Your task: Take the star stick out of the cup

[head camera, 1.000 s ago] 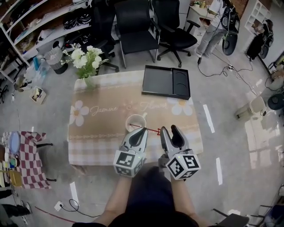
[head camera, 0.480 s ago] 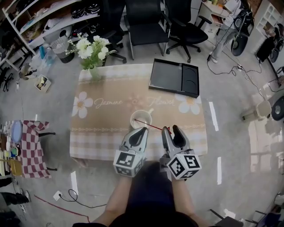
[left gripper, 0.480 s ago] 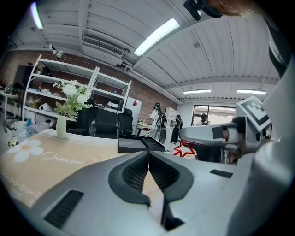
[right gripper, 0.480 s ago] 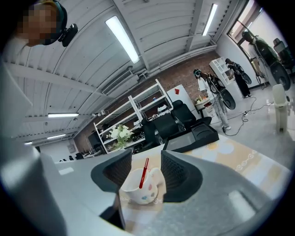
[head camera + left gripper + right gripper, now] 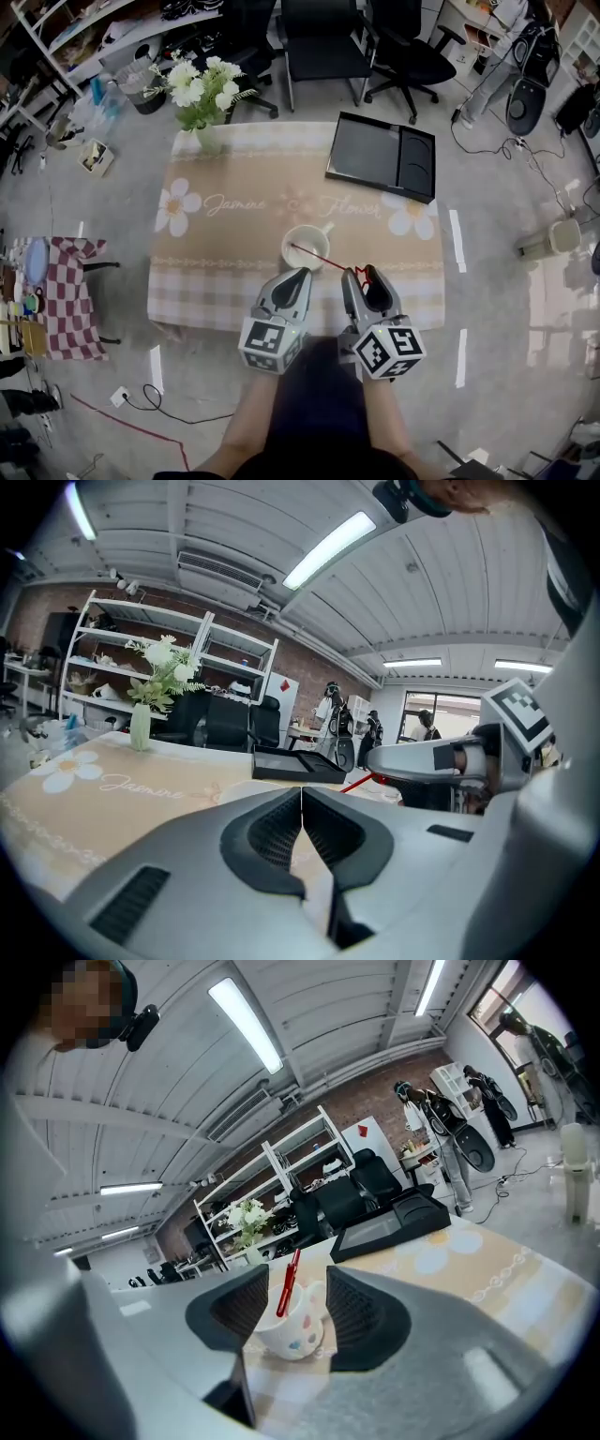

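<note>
A white cup (image 5: 306, 247) with coloured dots stands on the beige flower-print table (image 5: 216, 272). A thin red stick (image 5: 328, 261) leans out of it toward my right gripper (image 5: 355, 273), its outer end by the jaw tips. In the right gripper view the jaws stand apart, and the stick (image 5: 287, 1288) rises from the cup (image 5: 298, 1330) in the gap between them; I cannot tell whether a pad touches it. My left gripper (image 5: 302, 274) hovers just short of the cup, its pads (image 5: 281, 832) pressed together with nothing between. The star end is not discernible.
A black two-compartment tray (image 5: 380, 155) lies at the table's far right. A vase of white flowers (image 5: 206, 89) stands at the far left corner. Office chairs (image 5: 323, 37) are behind the table, and a small checked table (image 5: 66, 300) stands on the floor to the left.
The head view has shifted, so the table and cup sit further right in the picture. Both grippers keep their places near the cup, and the stick reaches closer to the right jaws.
</note>
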`<state>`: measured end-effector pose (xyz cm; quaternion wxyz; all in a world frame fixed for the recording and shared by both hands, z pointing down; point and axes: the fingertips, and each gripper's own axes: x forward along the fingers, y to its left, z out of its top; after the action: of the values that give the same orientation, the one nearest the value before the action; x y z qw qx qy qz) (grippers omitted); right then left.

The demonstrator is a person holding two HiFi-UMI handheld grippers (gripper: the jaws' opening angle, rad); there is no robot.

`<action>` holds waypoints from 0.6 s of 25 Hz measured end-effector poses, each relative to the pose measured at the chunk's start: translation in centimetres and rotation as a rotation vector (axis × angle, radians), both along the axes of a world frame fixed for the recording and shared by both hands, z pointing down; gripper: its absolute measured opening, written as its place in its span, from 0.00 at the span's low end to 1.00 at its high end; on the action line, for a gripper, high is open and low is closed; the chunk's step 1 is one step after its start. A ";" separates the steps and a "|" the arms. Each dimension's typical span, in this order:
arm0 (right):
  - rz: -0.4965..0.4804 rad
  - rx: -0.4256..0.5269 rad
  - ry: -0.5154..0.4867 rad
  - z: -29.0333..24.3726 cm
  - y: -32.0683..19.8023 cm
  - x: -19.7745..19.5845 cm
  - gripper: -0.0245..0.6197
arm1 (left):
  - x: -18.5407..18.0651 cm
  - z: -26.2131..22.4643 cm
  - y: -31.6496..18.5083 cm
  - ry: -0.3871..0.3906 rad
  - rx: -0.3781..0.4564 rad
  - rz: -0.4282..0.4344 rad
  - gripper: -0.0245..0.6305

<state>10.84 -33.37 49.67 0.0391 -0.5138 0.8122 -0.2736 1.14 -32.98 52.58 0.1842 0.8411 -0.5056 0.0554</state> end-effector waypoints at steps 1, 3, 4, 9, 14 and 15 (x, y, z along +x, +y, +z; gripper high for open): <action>0.001 -0.001 0.000 0.1 -0.1 0.0 0.32 | -0.1 0.1 0.0 0.000 -0.003 -0.002 0.06; 0.004 -0.004 0.008 0.2 -0.2 0.1 0.31 | -0.2 0.3 0.0 -0.001 -0.008 -0.007 0.06; 0.004 -0.006 0.014 0.3 -0.2 0.1 0.31 | -0.2 0.4 0.0 -0.001 -0.010 -0.011 0.06; -0.002 -0.001 0.016 0.2 -0.5 0.0 0.17 | -0.5 0.4 -0.1 -0.001 -0.010 -0.022 0.06; -0.008 -0.005 0.005 0.1 -0.6 -0.4 0.07 | -0.8 0.3 -0.2 -0.003 -0.009 -0.026 0.06; -0.009 -0.005 0.001 0.1 -0.6 -0.5 0.07 | -0.8 0.3 -0.2 -0.003 -0.008 -0.026 0.06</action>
<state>10.35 -33.95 49.77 0.0360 -0.5106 0.8136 -0.2756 0.32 -33.16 52.87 0.1877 0.8334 -0.5167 0.0564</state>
